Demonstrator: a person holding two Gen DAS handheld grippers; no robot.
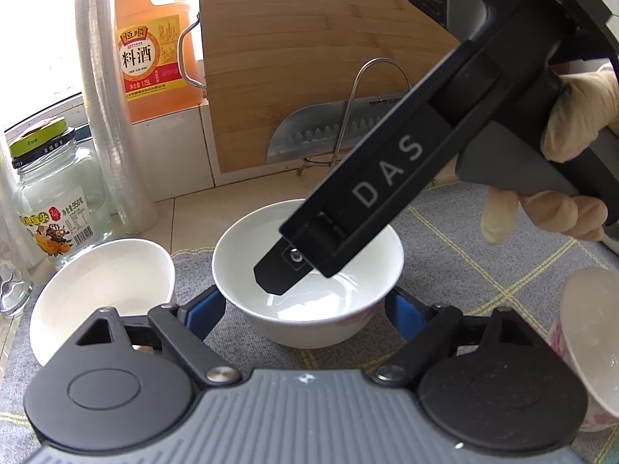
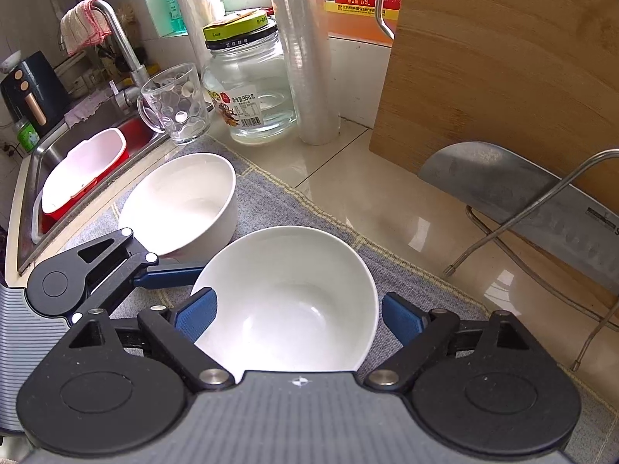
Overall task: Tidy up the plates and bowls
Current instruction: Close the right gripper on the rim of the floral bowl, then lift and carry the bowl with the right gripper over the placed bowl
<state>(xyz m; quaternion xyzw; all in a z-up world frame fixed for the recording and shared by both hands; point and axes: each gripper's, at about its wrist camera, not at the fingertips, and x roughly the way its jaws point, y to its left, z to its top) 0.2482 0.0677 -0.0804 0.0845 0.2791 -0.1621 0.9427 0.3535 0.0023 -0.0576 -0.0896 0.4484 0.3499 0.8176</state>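
A white bowl [image 1: 309, 311] [image 2: 286, 305] stands upright on the grey checked mat [image 1: 464, 270]. My left gripper [image 1: 303, 309] straddles it low down, and both blue pads [image 1: 205, 311] lie against its sides. In the right wrist view one left finger [image 2: 170, 275] meets the bowl's left edge; the other is hidden. My right gripper [image 2: 300, 319] points steeply down over the same bowl. Its left pad [image 2: 197, 319] overlaps the rim and its right pad stands off the rim with a gap. In the left wrist view a right finger [image 1: 278, 274] dips into the bowl's mouth.
A second white bowl [image 1: 100, 282] [image 2: 182, 201] sits just left. A flowered bowl [image 1: 592, 348] lies at the right edge. Behind are a glass jar [image 2: 251, 89], a glass mug [image 2: 174, 104], a cutting board [image 2: 503, 77] and a cleaver [image 2: 522, 201] on a wire rack. The sink [image 2: 27, 178] is far left.
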